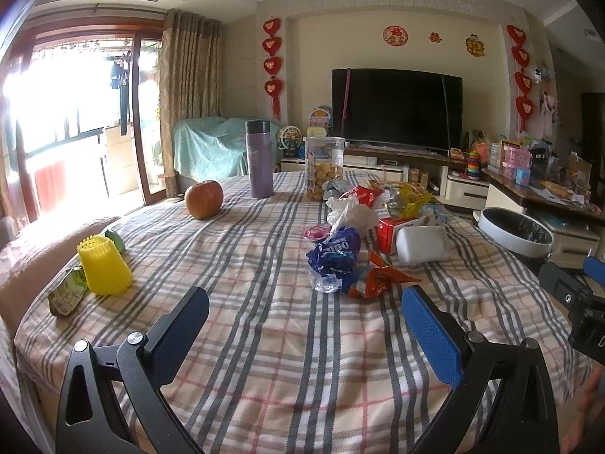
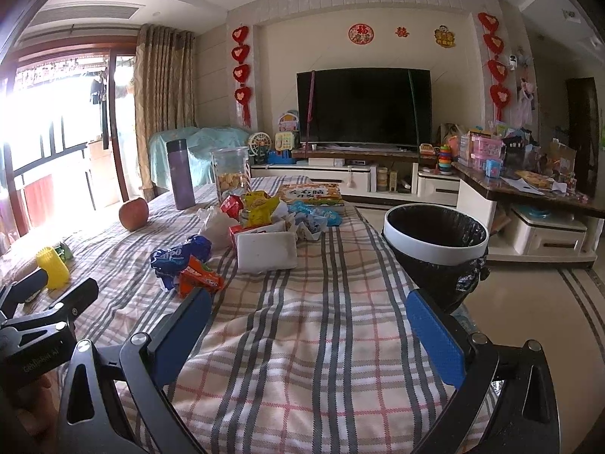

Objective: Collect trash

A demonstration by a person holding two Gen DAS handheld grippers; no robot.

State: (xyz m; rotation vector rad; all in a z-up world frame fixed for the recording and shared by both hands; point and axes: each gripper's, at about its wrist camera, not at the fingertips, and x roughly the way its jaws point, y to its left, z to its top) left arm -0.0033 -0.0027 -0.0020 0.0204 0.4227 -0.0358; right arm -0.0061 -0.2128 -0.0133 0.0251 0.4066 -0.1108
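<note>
Both grippers (image 1: 304,327) (image 2: 308,329) agape, empty, trash pile (image 1: 363,234) ahead, apart.

White "Oreo" lettering on the crumpled blue wrapper (image 1: 334,251), Chinese title on the orange book (image 2: 311,193) too small to read

Blown-out window (image 1: 56,113) glare at left, fisheye-warped edges.

Left gripper (image 1: 304,325) and right gripper (image 2: 308,327) hover side by side, jaws spread wide, holding nothing.
</note>
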